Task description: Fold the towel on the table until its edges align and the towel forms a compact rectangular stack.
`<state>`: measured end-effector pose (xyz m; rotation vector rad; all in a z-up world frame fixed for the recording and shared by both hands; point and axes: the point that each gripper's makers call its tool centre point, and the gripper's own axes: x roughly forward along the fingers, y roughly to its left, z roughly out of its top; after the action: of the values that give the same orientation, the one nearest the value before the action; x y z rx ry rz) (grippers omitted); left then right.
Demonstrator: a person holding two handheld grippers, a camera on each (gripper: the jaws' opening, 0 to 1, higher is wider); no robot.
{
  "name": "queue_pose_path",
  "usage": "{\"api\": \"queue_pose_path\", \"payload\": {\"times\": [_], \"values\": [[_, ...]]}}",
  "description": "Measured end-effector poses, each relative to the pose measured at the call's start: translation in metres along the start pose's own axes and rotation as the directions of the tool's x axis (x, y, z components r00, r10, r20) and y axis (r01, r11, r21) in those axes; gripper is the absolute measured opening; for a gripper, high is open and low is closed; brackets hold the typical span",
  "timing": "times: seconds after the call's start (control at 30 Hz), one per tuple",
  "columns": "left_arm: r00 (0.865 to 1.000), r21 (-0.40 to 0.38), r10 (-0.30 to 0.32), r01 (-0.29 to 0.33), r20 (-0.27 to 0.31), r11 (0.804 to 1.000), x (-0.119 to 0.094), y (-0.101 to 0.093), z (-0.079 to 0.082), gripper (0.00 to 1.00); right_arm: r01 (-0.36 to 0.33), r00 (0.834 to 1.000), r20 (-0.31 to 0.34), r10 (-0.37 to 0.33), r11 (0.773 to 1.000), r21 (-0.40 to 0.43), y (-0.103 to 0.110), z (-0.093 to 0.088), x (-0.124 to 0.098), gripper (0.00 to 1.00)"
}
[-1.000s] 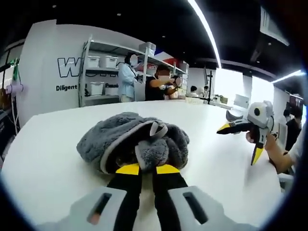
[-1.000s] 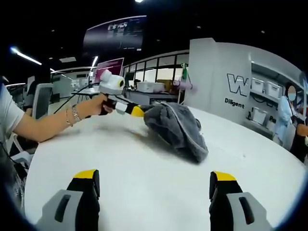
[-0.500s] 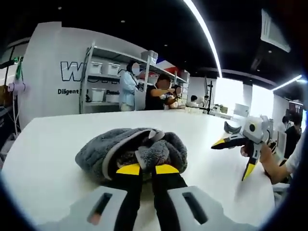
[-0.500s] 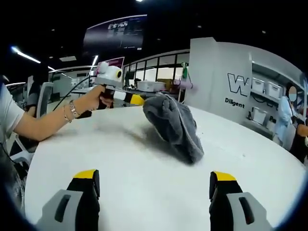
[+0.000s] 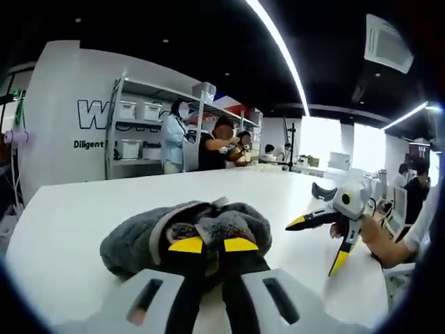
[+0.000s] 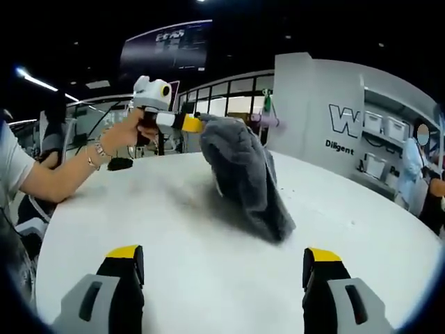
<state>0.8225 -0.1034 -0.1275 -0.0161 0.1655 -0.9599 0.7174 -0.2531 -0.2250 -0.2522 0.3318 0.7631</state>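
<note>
Towel (image 6: pixel 243 174) hung bunched from the left gripper (image 5: pixel 204 245), jaws clamped on its top edge, lower end resting on the white table (image 6: pixel 174 236). Right gripper (image 6: pixel 224 268) sat well apart from the towel, jaws spread wide, nothing between them, low over the table.

Towel (image 6: pixel 243 174) on table (image 6: pixel 174 257) — right hand-held gripper (image 5: pixel 321 240) beside it.
</note>
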Motion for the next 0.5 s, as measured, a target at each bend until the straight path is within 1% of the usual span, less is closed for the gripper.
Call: {"api": "queue_pose_path", "payload": {"times": [0.13, 0.3, 0.5], "values": [[1.000, 0.012, 0.001, -0.002, 0.013, 1.000, -0.003, -0.005, 0.009, 0.08, -0.004, 1.000, -0.006, 0.004, 1.000, -0.004, 0.002, 0.000, 0.001, 0.99], [0.999, 0.023, 0.011, -0.011, 0.032, 1.000, -0.006, -0.007, 0.019, 0.08, -0.004, 1.000, -0.005, 0.004, 1.000, -0.002, 0.002, 0.000, 0.000, 0.99], [0.997, -0.006, 0.023, -0.023, 0.067, 1.000, -0.011, -0.007, 0.030, 0.08, -0.006, 1.000, -0.009, 0.006, 1.000, -0.006, 0.003, -0.001, 0.000, 0.99]]}}
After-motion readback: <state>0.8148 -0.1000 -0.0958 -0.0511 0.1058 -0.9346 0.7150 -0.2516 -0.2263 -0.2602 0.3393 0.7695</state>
